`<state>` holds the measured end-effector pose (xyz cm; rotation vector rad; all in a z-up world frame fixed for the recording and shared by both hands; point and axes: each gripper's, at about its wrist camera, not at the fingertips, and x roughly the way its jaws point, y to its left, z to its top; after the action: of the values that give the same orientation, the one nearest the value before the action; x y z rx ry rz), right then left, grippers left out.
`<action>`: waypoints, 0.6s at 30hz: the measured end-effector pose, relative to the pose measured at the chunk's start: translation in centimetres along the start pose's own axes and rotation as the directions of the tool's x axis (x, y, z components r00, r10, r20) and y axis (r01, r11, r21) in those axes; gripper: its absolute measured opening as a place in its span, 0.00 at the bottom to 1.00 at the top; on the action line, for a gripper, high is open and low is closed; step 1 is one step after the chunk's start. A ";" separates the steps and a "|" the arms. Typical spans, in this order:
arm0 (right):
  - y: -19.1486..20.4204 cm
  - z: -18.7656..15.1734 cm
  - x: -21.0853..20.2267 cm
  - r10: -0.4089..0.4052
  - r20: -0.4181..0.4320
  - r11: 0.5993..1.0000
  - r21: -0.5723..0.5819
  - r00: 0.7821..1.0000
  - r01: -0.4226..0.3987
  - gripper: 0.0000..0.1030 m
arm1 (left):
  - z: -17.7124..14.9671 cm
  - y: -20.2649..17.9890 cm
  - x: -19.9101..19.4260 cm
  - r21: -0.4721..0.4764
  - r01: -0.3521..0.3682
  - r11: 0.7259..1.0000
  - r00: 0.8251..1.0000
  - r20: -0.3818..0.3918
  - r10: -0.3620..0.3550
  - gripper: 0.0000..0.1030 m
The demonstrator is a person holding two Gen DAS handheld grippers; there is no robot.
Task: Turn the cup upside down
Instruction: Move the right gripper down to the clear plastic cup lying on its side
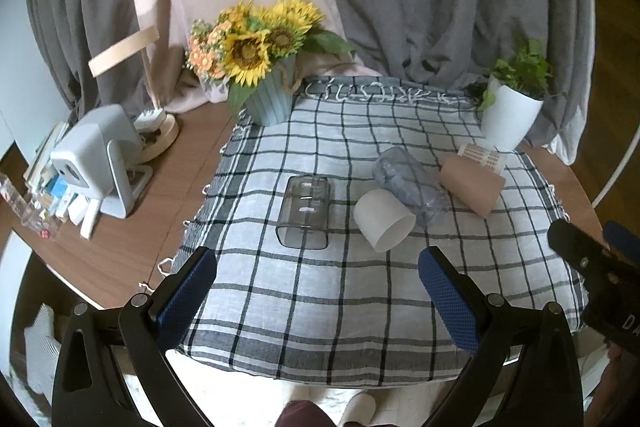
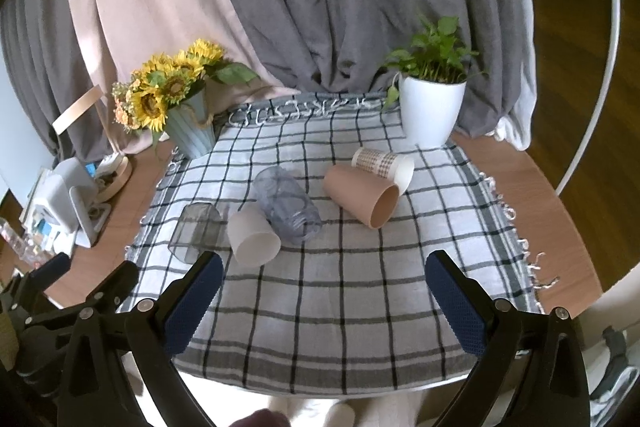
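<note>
Both tools are held back over the near edge of the worktop (image 2: 520,179), each with its blue pads spread wide and nothing between them: the left tool (image 1: 318,279) and the right tool (image 2: 324,283). Five cups lie on their sides on the checked cloth (image 2: 320,307), none yet turned over.

Ahead of the left tool and closest to it are the smoky clear cup (image 1: 305,211), mouth toward the tool, and the white cup (image 1: 383,225), just right of its centre line, mouth facing the tool and slightly right. Beyond the white cup, and touching or nearly touching it, lies the ribbed clear cup (image 1: 412,183). Farther off to the right are the tan cup (image 1: 472,187) and, behind it, the patterned cup (image 1: 482,155).

From the right tool the tan cup (image 2: 362,195) sits ahead near the centre, mouth toward the tool; the white cup (image 2: 254,235) is ahead to its left.

The task does not say which cup, so the step in hand looks like choosing one and closing in. A sound way, I judge:

- Take a cup with free sides first (the tan one for the right tool, the smoky one for the left).
- Bring the pads in across the wall near the middle, not the rim, since thin cups may squash.
- Lift clear of the cloth before rotating, so the rim does not drag a fold.
- Set it mouth-down on flat cloth, away from neighbours.

The white and ribbed cups lie close together; nudging one may roll the other.
</note>
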<state>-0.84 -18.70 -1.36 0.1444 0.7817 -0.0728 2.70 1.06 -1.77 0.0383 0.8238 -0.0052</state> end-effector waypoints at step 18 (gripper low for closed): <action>3.2 6.3 11.9 0.089 -0.224 0.988 -0.105 0.971 -0.114 0.98 | 4.0 2.5 8.8 -0.126 -0.094 0.988 0.985 -0.154 0.074 1.00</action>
<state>12.30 -16.68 -5.02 0.0817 0.9946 0.0877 11.65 3.49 -5.39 -0.0531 0.9698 0.1339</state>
